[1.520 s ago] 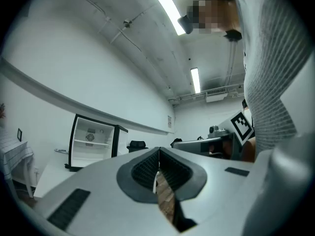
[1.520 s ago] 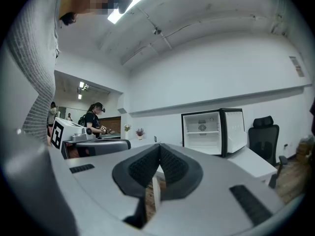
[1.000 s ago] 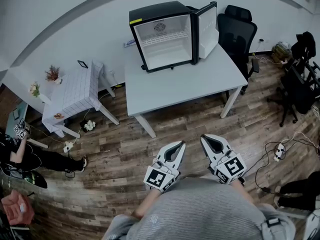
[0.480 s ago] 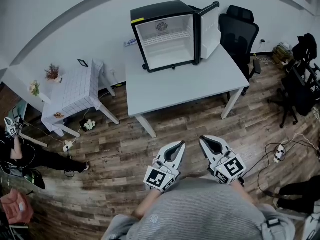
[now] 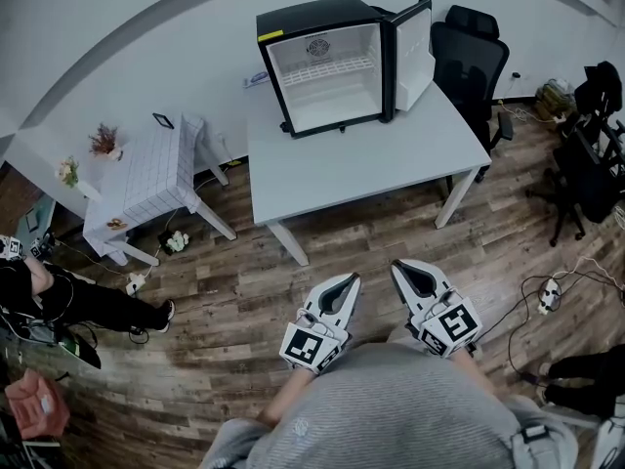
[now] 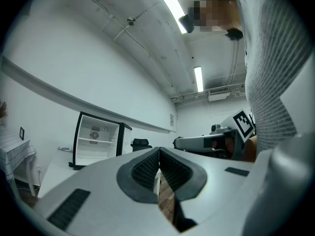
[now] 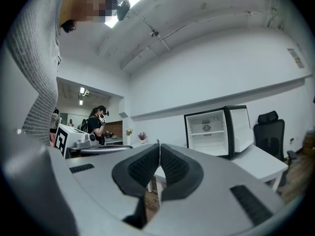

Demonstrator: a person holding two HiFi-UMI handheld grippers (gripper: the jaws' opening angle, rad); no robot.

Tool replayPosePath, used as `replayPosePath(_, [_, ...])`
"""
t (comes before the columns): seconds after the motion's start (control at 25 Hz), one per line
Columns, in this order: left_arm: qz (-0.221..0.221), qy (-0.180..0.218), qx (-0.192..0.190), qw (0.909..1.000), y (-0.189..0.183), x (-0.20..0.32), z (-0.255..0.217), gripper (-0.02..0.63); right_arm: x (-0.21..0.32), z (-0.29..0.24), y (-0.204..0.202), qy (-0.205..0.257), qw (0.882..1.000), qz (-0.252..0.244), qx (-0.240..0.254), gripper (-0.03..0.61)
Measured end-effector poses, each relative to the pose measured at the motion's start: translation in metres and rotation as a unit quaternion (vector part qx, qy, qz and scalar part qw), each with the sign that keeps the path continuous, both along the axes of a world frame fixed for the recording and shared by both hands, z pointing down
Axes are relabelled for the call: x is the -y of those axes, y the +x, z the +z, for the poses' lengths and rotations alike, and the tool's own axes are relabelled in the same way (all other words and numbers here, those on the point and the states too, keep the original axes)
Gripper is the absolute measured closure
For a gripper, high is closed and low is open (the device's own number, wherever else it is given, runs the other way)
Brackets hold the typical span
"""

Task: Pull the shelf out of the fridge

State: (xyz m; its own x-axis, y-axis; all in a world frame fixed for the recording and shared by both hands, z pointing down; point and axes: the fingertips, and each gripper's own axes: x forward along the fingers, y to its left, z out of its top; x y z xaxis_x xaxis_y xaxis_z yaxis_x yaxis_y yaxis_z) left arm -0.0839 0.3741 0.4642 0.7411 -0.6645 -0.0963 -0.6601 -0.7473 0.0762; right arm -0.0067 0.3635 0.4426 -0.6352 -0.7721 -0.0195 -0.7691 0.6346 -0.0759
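Closest to us, we've got both tongs tucked in near our waist, over the wood floor. The left gripper has its jaws pressed together with nothing in them. The right gripper is the same deal, closed tight and empty. They sit side by side, not touching, pointing at the far wall.

Past them is the white table, well clear of the tips. At its far end sits the fridge, black outside and white inside, with its door swung open to the right. The shelf is a white wire rack lying across the inside, partway up. A black office chair stands right of the fridge, and a small tiled side table is off to the left.
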Motion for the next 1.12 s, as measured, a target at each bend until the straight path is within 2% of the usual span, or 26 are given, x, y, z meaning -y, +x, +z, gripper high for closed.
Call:
replayPosePath(0.32, [0.009, 0.004, 0.0, 1.0, 0.007, 0.009, 0.0, 0.603, 0.006, 0.004, 0.005, -0.008, 1.0, 0.002, -0.006, 0.565])
replayPosePath(0.56, [-0.007, -0.002, 0.003, 1.0, 0.004, 0.027, 0.006, 0.603, 0.027, 0.011, 0.007, -0.013, 1.0, -0.008, -0.005, 0.565])
replayPosePath(0.84, [-0.036, -0.009, 0.01, 0.9993, 0.001, 0.069, 0.013, 0.603, 0.078, 0.015, 0.005, -0.013, 0.999, -0.032, 0.002, 0.565])
replayPosePath(1.12, [-0.049, -0.007, 0.008, 0.9987, 0.016, 0.144, 0.011, 0.603, 0.16, 0.008, 0.015, -0.003, 0.999, -0.05, 0.001, 0.565])
